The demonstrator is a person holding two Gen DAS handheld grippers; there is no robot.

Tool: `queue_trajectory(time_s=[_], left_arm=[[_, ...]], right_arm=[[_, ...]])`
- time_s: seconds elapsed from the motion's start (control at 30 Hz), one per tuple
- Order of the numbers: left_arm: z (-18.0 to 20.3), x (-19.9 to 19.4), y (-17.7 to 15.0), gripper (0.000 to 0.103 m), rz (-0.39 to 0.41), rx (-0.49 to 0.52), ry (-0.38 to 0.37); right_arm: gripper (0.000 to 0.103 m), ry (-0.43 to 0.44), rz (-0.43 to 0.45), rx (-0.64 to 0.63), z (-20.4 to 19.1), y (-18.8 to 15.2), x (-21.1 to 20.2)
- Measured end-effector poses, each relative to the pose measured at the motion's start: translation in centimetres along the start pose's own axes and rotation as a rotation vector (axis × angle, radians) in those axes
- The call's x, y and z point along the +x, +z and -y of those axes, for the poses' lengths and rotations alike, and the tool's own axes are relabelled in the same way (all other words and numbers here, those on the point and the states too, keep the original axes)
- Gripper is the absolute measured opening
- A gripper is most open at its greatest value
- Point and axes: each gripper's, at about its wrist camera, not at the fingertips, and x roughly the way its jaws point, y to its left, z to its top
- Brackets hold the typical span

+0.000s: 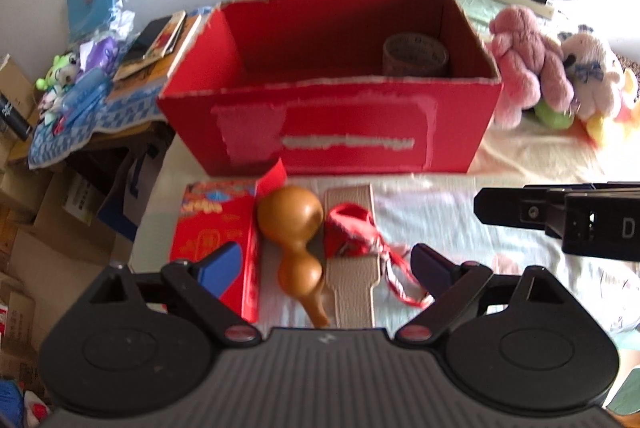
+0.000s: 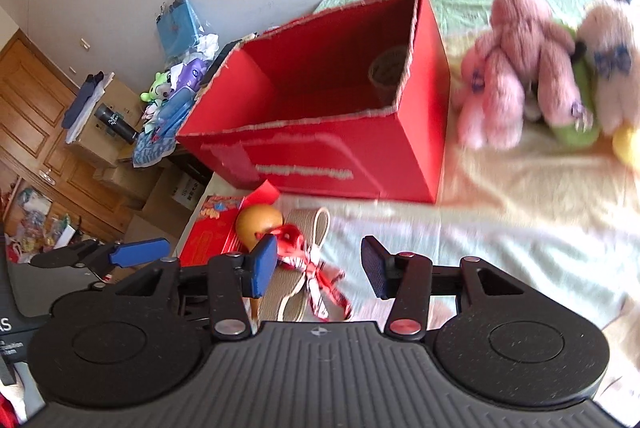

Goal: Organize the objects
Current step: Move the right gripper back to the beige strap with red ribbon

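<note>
The left gripper (image 1: pixel 326 264) has its jaws wide apart and empty, hovering over a small cluster of things near the left edge of the bed. The right gripper (image 2: pixel 318 268) also has its jaws apart, holding nothing, just to the right of that cluster.

Between and just beyond the left jaws lie 4 loose items: a glossy tan-brown double-bulbed gourd (image 1: pixel 294 236), smooth and hard-looking; a flat beige textured strap-like piece (image 1: pixel 354 268) beside it; a red fabric pouch with a red-and-white braided cord (image 1: pixel 352 232) lying on that piece; and a flat red printed carton (image 1: pixel 216 224) at the bed's left edge, touching the gourd.

Behind them stands an open red cardboard box with rough-cut rims (image 1: pixel 332 132). Only 1 thing shows inside it, a brown roll of tape (image 1: pixel 416 56) in its far right corner.

Near the bed's far right corner sit a pink plush bear (image 1: pixel 524 64) and a pale plush toy (image 1: pixel 592 76).

Judging from this, the sorting is barely begun: 1 item boxed, the 4 near ones and possibly the plush toys left.
</note>
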Motion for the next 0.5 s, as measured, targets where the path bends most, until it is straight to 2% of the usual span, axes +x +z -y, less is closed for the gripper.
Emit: queue_trajectory(time_s=[0.3,0.5], left_arm=[[0.2,1.4,-1.2,0.092,-0.039,0.025,0.003],[-1.1,2.1,-2.3,0.092,-0.041,0.032,-0.050]], right_arm=[[0.048,0.004,0.007,0.080,0.7,-2.8,0.9],[0.048,-0.005,0.013,0.115,1.2,-4.2,1.5]])
